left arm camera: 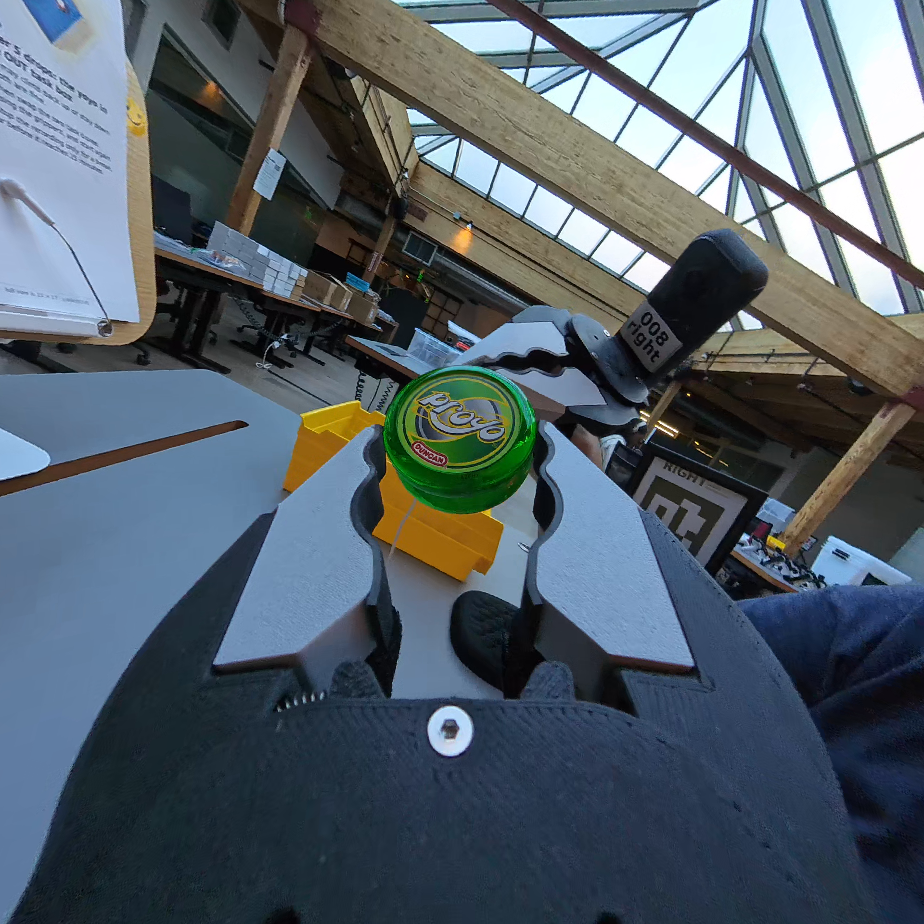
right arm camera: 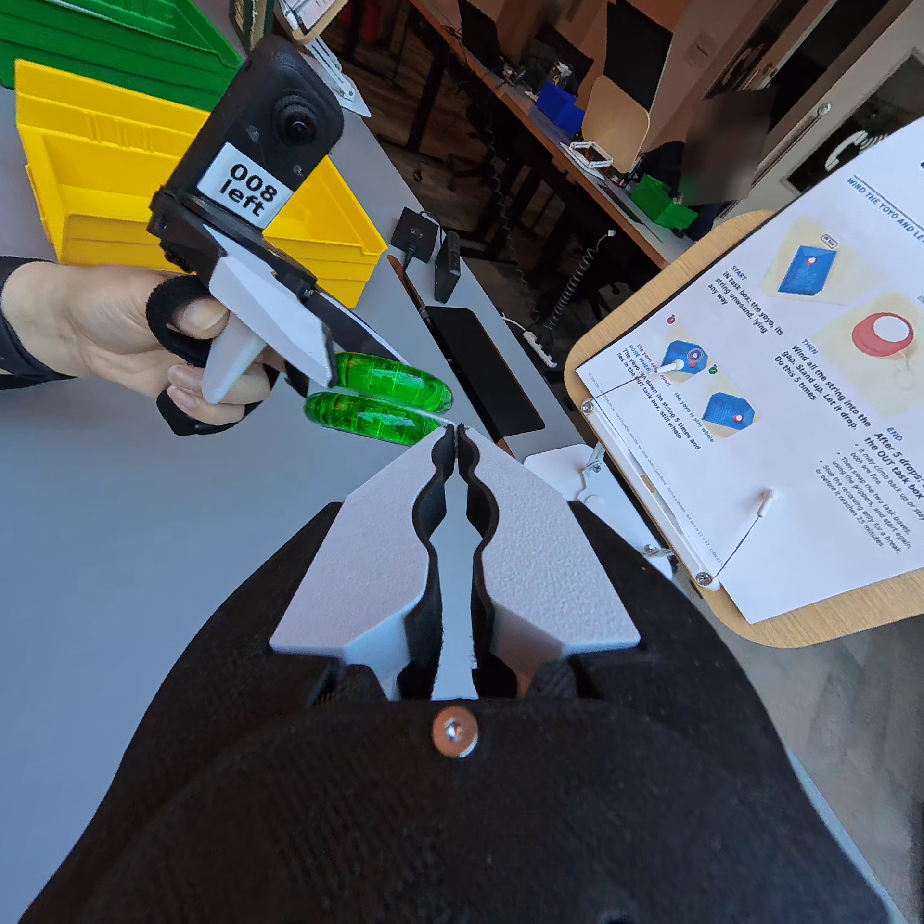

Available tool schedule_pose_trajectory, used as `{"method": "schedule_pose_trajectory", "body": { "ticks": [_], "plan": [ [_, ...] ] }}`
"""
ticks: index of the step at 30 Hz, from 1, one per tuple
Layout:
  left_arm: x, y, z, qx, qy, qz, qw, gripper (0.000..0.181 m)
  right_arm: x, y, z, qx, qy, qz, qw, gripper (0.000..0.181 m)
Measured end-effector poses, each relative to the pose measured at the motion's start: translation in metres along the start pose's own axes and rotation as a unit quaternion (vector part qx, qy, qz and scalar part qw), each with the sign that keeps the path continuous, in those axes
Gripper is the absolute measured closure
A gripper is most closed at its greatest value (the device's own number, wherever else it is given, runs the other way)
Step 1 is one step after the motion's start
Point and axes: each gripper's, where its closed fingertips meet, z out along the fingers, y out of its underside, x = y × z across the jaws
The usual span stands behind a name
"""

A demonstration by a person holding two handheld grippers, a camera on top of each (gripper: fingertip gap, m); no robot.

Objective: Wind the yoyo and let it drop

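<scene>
**Yoyo clamped in left tongs, string pinched in right tongs**

The green translucent yoyo [left arm camera: 459,440] is held clear above the grey worktop [left arm camera: 125,550]. The left tongs [left arm camera: 457,450] are part open, spread only as wide as the yoyo, with 1 finger pressed against each side of its rim. The printed face of the yoyo points toward the left wrist camera. In the right wrist view the yoyo [right arm camera: 380,397] appears edge-on, its 2 halves and the central gap visible, with the left tongs [right arm camera: 340,380] gripping it from the upper left. A person's hand [right arm camera: 125,340] in a black strap holds that tool.

The right tongs [right arm camera: 457,440] are fully closed at the tips, pinching the white string [right arm camera: 442,417] just beside the yoyo's gap. The string runs taut from the gap to the fingertips. In the left wrist view a short length of string [left arm camera: 402,530] hangs below the yoyo, and the right tongs [left arm camera: 500,362] sit just behind its upper edge.

A yellow bin [left arm camera: 440,530] rests on the worktop behind the yoyo. A green bin [right arm camera: 115,35] stands beyond the yellow bin [right arm camera: 125,175]. An instruction sheet on a wooden clipboard [right arm camera: 750,450] stands at the right.
</scene>
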Motion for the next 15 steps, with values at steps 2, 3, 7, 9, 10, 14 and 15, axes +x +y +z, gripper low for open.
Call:
{"method": "schedule_pose_trajectory", "body": {
  "ticks": [2,3,7,9,10,14,15],
  "plan": [
    [0.006,-0.002,0.001,0.008,0.016,-0.009,1.0,0.123,-0.001,0.0,0.001,0.014,-0.014,0.007,1.0,0.181],
    [0.008,-0.003,0.001,0.013,0.027,-0.024,0.999,0.123,-0.003,-0.001,0.001,0.021,-0.025,0.014,0.999,0.181],
    [0.011,-0.008,-0.001,0.032,0.058,-0.08,0.995,0.123,-0.005,-0.003,0.002,0.045,-0.046,0.034,0.997,0.181],
    [0.011,-0.01,-0.002,0.039,0.066,-0.098,0.992,0.123,-0.005,-0.002,0.003,0.043,-0.05,0.034,0.997,0.181],
    [0.01,-0.01,-0.002,0.04,0.068,-0.105,0.991,0.123,-0.005,-0.001,0.003,0.042,-0.05,0.031,0.997,0.181],
    [0.01,-0.01,-0.002,0.042,0.075,-0.123,0.989,0.123,-0.005,0.002,0.006,0.036,-0.048,0.025,0.998,0.181],
    [0.011,-0.011,-0.002,0.045,0.078,-0.129,0.987,0.123,-0.006,0.003,0.007,0.034,-0.048,0.025,0.998,0.181]
  ]
}}
